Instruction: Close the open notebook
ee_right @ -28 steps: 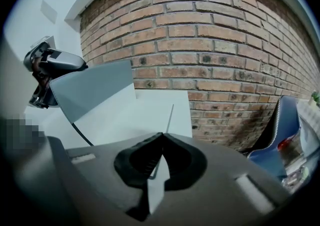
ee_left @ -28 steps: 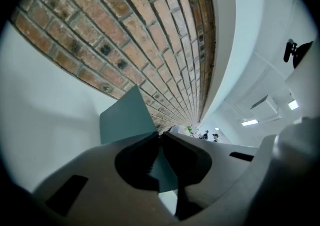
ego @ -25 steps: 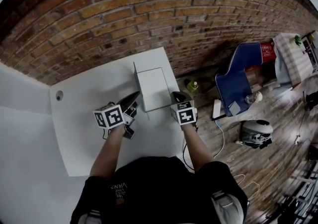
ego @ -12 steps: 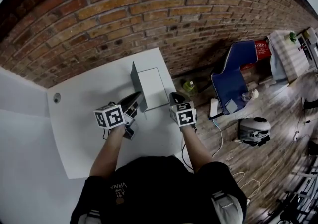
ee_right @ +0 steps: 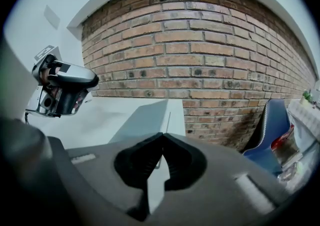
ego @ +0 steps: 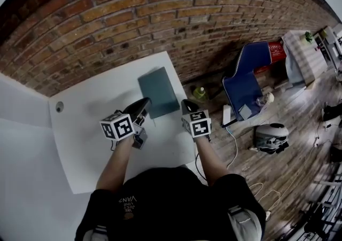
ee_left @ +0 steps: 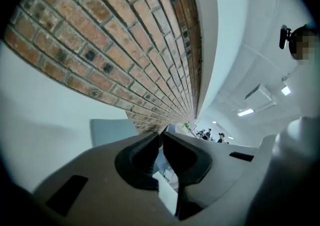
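- Head view: the notebook (ego: 158, 92) lies shut and flat on the white table (ego: 91, 127), dark teal cover up. It sits at the far right corner, close to the brick wall (ego: 160, 15). A closed book rests there by its own weight, so nothing needs to hold it.
- Head view: the left tongs (ego: 144, 103) point at the notebook's near left corner, just beside it; I cannot tell whether they touch it. The right tongs (ego: 186, 104) hang off its near right side, by the table's right edge and apart from the cover. Having one tool on each side suits guiding a cover down and then letting it lie.
- Left gripper view: the left tongs (ee_left: 161, 134) are pressed together at the tips with nothing between them. The camera is rolled, so the wall runs steeply up the picture. The notebook (ee_left: 111, 131) shows as a flat grey-blue slab to the left of the tips, not in them.
- Right gripper view: the right tongs (ee_right: 161, 137) are likewise pressed together and empty, held above the table (ee_right: 95, 115). Beyond them the notebook (ee_right: 145, 117) lies flat with its cover shut and a thin strand along its right edge.
- Judgement: the closing looks done, and what remains is to draw both tools clear.
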Demonstrator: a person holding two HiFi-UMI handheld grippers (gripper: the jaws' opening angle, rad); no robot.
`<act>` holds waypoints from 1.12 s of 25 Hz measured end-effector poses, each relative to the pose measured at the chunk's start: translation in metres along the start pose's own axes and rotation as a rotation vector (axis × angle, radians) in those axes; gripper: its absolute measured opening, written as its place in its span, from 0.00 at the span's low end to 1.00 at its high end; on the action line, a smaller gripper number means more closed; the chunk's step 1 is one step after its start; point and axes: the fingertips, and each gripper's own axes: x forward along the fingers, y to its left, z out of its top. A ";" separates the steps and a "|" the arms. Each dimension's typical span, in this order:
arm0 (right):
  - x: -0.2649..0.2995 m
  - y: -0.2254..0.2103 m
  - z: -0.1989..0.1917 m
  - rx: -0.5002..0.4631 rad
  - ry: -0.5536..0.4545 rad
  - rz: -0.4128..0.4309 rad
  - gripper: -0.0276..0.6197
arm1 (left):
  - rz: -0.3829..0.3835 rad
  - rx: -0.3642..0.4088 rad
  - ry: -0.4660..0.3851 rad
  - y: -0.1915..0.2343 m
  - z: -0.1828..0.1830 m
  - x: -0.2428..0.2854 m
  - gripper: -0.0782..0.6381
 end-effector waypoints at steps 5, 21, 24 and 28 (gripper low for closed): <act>-0.014 0.008 0.010 -0.022 -0.041 -0.019 0.04 | 0.005 0.029 -0.028 -0.003 0.003 -0.012 0.15; -0.071 0.050 0.071 -0.009 -0.277 -0.040 0.04 | 0.058 0.328 -0.068 -0.016 0.020 -0.082 0.15; -0.086 0.060 0.080 -0.007 -0.313 -0.042 0.04 | 0.056 0.357 -0.076 -0.020 0.021 -0.094 0.15; -0.101 0.072 0.082 0.008 -0.348 -0.044 0.04 | 0.053 0.370 -0.105 -0.023 0.022 -0.113 0.14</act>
